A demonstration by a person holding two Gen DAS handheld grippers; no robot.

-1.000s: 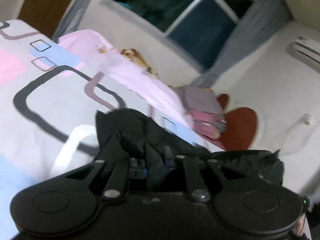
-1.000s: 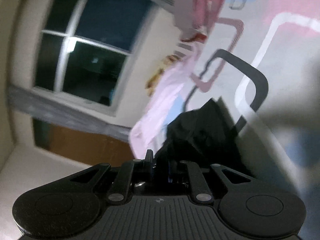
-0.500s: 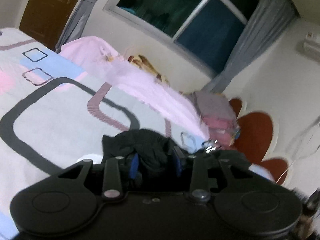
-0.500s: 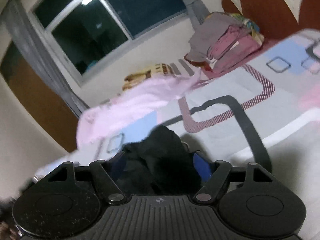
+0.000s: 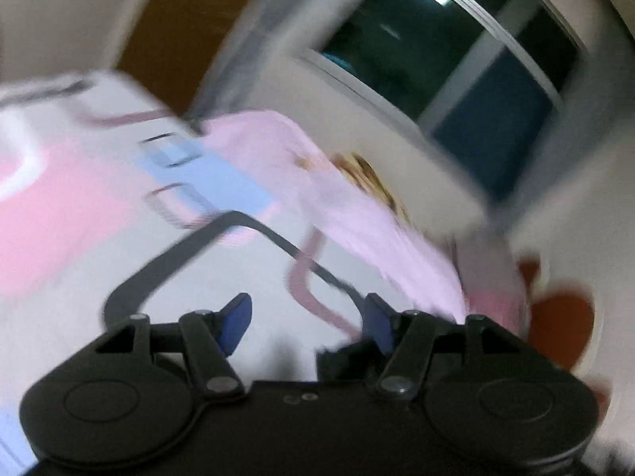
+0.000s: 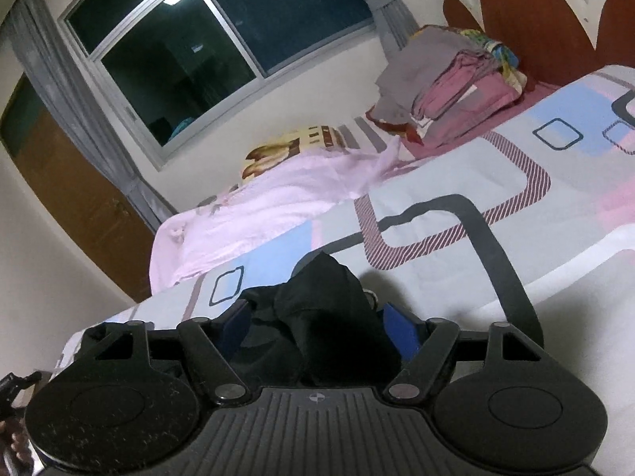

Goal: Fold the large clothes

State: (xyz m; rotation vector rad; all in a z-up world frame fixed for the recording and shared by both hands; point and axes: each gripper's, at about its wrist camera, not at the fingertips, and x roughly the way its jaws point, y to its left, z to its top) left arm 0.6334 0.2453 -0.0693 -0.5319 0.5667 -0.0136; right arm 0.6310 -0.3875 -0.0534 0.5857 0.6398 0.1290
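**Black garment bunched on the bed, fold not finished**

From where I stand, the left gripper (image 5: 303, 323) has its blue pads spread wide with nothing between them; only patterned bed (image 5: 99, 238) shows in the gap. A scrap of the black garment (image 5: 341, 361) lies low at about 5 o'clock of that gap, under the right-hand pad, whether touching it I cannot tell. That view is badly smeared.

The right gripper (image 6: 317, 327) is also parted, its pads standing either side of a hump of the same garment (image 6: 329, 317). The cloth fills the gap, but I cannot tell whether the pads press on it.

My guess is that the garment sits in a loose heap on the sheet, not yet a flat, squared fold; smoothing and further folds seem left to do.

At 12 o'clock a pink sheet (image 6: 258, 206) lies along the bed's far edge, and a stack of folded clothes (image 6: 448, 87) sits at 1 o'clock by the headboard (image 6: 532, 16).

No brand, label or readable writing shows anywhere.
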